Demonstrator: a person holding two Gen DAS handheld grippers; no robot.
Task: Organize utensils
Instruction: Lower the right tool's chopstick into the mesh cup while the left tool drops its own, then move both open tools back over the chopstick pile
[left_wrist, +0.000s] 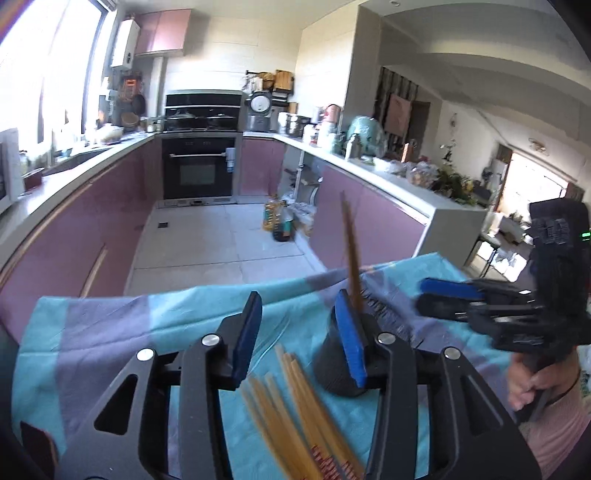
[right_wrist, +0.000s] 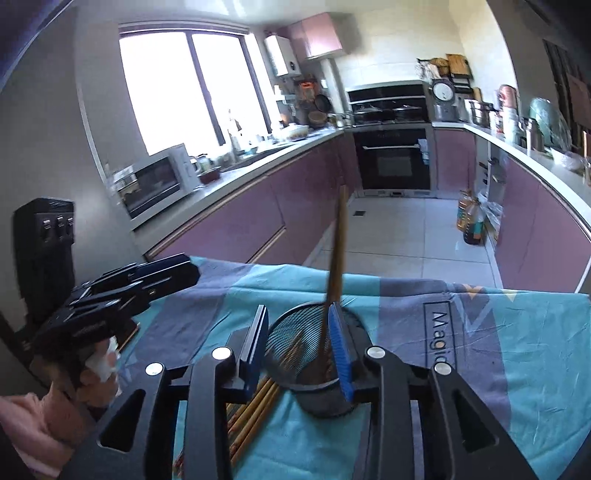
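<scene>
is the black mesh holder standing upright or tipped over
Upright. The mesh holder stands on the cloth with its round mouth facing up, a brown chopstick sticking out.

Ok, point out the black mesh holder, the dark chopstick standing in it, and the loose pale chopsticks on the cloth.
Black mesh utensil holder (right_wrist: 295, 332): right wrist view, on its inner mesh wall.
Dark brown chopstick (right_wrist: 338, 243): right wrist view, mid-shaft.
Loose pale bamboo chopsticks (left_wrist: 295, 406): left wrist view, middle of the bundle.

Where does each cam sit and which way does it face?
Left wrist: on the left claw, open, facing the oven across the cloth; right claw and its hand at right.
Right wrist: on the right claw, open over the mesh holder; left claw at left.
Shared: holder, upright chopstick, loose chopsticks, oven.
</scene>
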